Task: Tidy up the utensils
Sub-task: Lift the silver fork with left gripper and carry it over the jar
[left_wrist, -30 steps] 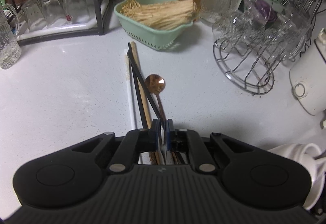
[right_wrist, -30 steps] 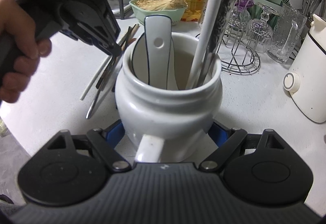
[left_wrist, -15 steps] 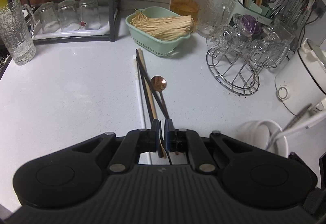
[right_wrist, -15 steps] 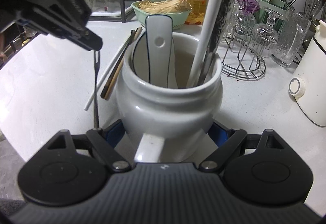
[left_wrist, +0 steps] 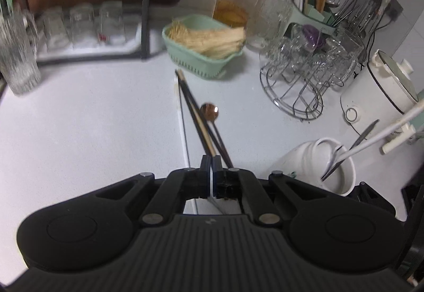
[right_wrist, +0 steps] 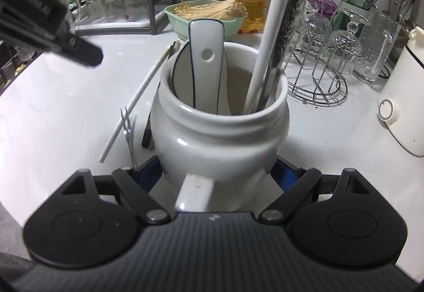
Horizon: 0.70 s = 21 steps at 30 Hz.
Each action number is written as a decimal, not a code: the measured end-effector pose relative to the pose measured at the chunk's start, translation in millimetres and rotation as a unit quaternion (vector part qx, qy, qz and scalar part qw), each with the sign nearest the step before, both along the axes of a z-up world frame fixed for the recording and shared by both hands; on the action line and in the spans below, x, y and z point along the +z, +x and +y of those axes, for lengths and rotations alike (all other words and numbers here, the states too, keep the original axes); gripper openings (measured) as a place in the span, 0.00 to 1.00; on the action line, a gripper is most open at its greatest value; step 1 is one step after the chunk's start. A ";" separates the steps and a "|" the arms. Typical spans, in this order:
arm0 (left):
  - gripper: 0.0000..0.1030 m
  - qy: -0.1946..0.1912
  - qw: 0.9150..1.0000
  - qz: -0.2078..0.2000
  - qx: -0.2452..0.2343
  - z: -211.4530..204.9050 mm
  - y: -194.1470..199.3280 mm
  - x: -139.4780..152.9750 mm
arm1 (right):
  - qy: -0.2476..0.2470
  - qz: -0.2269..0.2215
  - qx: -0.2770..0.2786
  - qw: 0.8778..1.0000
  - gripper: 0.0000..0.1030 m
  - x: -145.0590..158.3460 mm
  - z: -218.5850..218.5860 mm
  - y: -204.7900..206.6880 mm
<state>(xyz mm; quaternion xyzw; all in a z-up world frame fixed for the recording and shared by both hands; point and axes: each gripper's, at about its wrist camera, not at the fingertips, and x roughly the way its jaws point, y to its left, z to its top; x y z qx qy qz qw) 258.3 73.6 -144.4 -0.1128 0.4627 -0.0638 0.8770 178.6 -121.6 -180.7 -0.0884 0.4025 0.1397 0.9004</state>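
Right tongs (right_wrist: 217,171) clamp the jar (right_wrist: 220,133), but left tongs (left_wrist: 212,163), pressed together seemingly empty, risk leaving the fork (right_wrist: 129,133) on the bench (right_wrist: 66,106).

The left hand-held gripper (left_wrist: 212,159) has risen from the tabletop (left_wrist: 92,133) and pulled back from the utensil pile, its pads having just closed; the small 2-pronged fork (right_wrist: 129,133), hanging from it 0.5 s ago in the right wrist view, now appears low beside the white ceramic jar (right_wrist: 222,133); that jar (left_wrist: 318,159) has come fully into the left view.
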 end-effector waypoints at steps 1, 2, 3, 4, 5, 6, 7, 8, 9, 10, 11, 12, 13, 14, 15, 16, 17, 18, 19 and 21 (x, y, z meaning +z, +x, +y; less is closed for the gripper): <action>0.02 -0.017 1.000 0.014 -0.003 5.2 2.8 -6.5 | 0.000 0.000 -0.004 1.000 0.87 -0.1 0.4 -0.9; 0.03 -0.034 0.999 0.025 -0.002 10.3 4.9 -12.5 | 0.000 0.000 -0.008 1.000 0.87 0.0 0.3 -1.8; 0.03 -0.048 0.998 0.034 0.003 15.8 6.8 -19.0 | 0.000 0.000 -0.012 1.000 0.87 0.0 -0.5 -2.7; 0.03 -0.059 0.997 0.040 0.006 20.3 8.6 -24.9 | 0.000 0.000 -0.015 1.000 0.87 -0.1 -1.4 -3.9; 0.04 -0.071 0.996 0.049 0.006 24.1 10.9 -31.1 | -0.001 0.000 -0.017 1.000 0.87 -0.2 -2.5 -4.9; 0.04 -0.080 0.995 0.055 0.001 26.6 12.8 -37.1 | -0.001 0.000 -0.019 1.000 0.87 -0.2 -3.6 -5.9; 0.04 -0.079 0.995 0.053 -0.006 26.8 13.5 -40.8 | -0.002 0.001 -0.022 1.000 0.87 0.0 -5.0 -7.1; 0.05 -0.071 0.996 0.047 -0.017 25.4 14.3 -43.8 | -0.002 0.002 -0.024 1.000 0.87 0.2 -6.4 -8.1; 0.05 -0.063 0.997 0.043 -0.028 23.6 15.3 -46.7 | -0.002 0.002 -0.026 1.000 0.87 0.4 -7.4 -9.0; 0.06 -0.059 0.997 0.040 -0.034 22.2 16.5 -49.6 | -0.002 0.001 -0.026 1.000 0.87 0.2 -8.6 -9.9; 0.07 -0.061 0.997 0.039 -0.038 21.6 17.6 -52.9 | -0.001 0.000 -0.025 1.000 0.87 -0.1 -10.0 -10.4; 0.10 -0.062 0.997 0.037 -0.041 21.0 18.3 -56.1 | -0.001 0.000 -0.024 1.000 0.87 -0.3 -11.2 -11.1; 0.15 -0.057 0.997 0.037 -0.040 20.0 19.3 -59.8 | 0.000 0.000 -0.023 1.000 0.87 -0.3 -12.1 -11.5; 0.18 -0.048 0.997 0.041 -0.037 18.1 20.6 -63.1 | 0.000 0.001 -0.022 1.000 0.87 -0.1 -12.7 -12.2; 0.20 -0.040 0.998 0.042 -0.036 16.2 21.1 -65.8 | -0.001 0.002 -0.022 1.000 0.87 0.0 -13.2 -12.5; 0.22 -0.035 0.998 0.041 -0.037 14.5 21.6 -68.3 | -0.001 0.003 -0.022 1.000 0.87 0.2 -13.6 -12.5; 0.23 -0.031 0.998 0.039 -0.038 12.8 22.1 -70.1 | -0.001 0.003 -0.021 1.000 0.87 0.5 -13.9 -12.6; 0.23 -0.027 0.998 0.037 -0.039 10.9 22.1 -71.4 | -0.002 0.004 -0.021 1.000 0.87 0.7 -14.3 -12.7; 0.23 -0.022 0.998 0.035 -0.037 9.6 22.4 -72.5 | -0.002 0.005 -0.020 1.000 0.87 0.9 -14.2 -12.5; 0.23 -0.014 0.999 0.030 -0.030 8.2 24.4 -73.9 | -0.002 0.006 -0.019 1.000 0.87 1.0 -14.8 -12.7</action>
